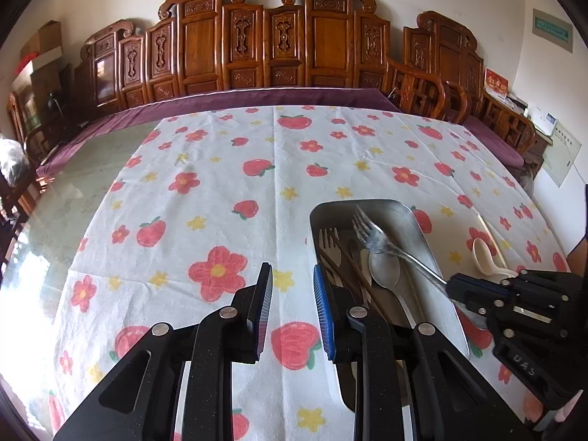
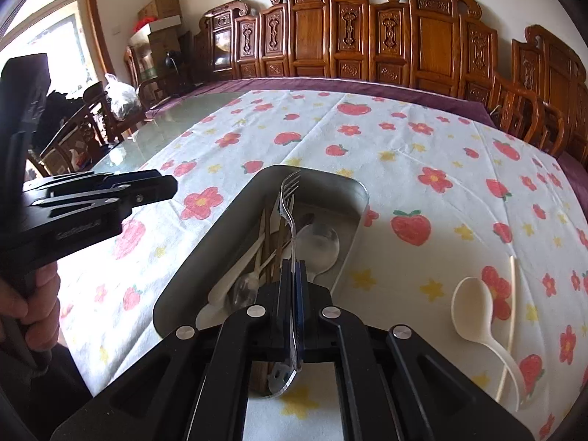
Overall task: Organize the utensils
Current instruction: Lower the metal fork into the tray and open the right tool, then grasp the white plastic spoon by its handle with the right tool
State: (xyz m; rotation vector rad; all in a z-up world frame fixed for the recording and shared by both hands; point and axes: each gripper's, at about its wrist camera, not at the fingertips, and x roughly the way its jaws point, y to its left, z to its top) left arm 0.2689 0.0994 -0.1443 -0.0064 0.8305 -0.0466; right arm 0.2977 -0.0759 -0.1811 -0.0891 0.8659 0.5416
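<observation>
Two grippers worked over the flowered tabletop (image 1: 205, 169). We had the metal tray (image 2: 205, 242) near the middle, already holding several utensils. Our right gripper (image 2: 292, 272) had its fingers clamped on the handle of a metal fork (image 2: 290, 198), tines toward twelve o'clock above the tray. Our left gripper (image 1: 293, 305) hung at the tray's nine o'clock, fingers apart and empty. At three o'clock lay a white spoon (image 2: 474, 305). We judged the fork-placing step underway; next, lower and release.
</observation>
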